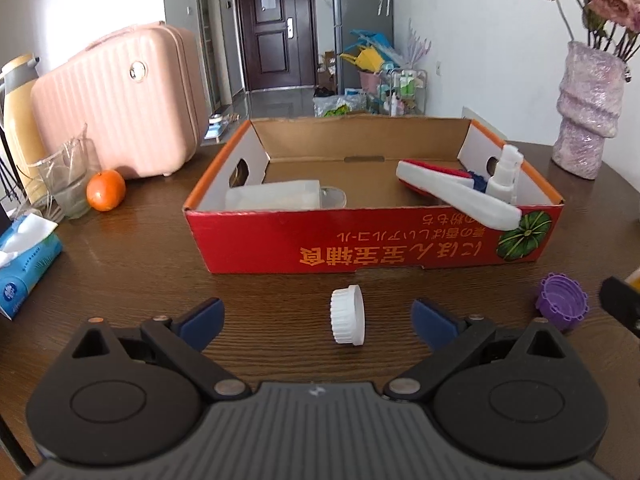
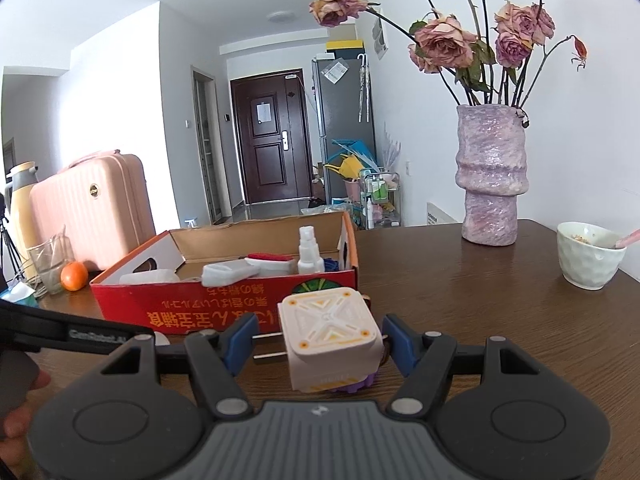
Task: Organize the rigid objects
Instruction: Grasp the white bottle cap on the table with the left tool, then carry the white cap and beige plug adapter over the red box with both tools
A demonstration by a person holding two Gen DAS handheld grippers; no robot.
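Note:
My left gripper [image 1: 317,322] is open just above the wooden table, its blue pads on either side of a ribbed white cap [image 1: 347,315] that stands on its edge; neither pad touches it. A purple cap [image 1: 562,300] lies to the right. Behind them is a red cardboard box [image 1: 360,244] holding a white spray bottle [image 1: 506,176], a white-and-red piece [image 1: 452,192] and a translucent container [image 1: 272,196]. My right gripper [image 2: 320,342] is shut on a white cube-shaped plug adapter [image 2: 330,324], prongs against the left pad, above the purple cap [image 2: 352,387], in front of the red box [image 2: 224,304].
An orange [image 1: 106,190], a glass [image 1: 68,180], a tissue pack [image 1: 24,264] and a pink case [image 1: 120,104] stand at the left. A purple vase of dried roses [image 2: 492,176] and a white bowl [image 2: 588,254] stand at the right. A hand [image 2: 16,420] shows at the lower left.

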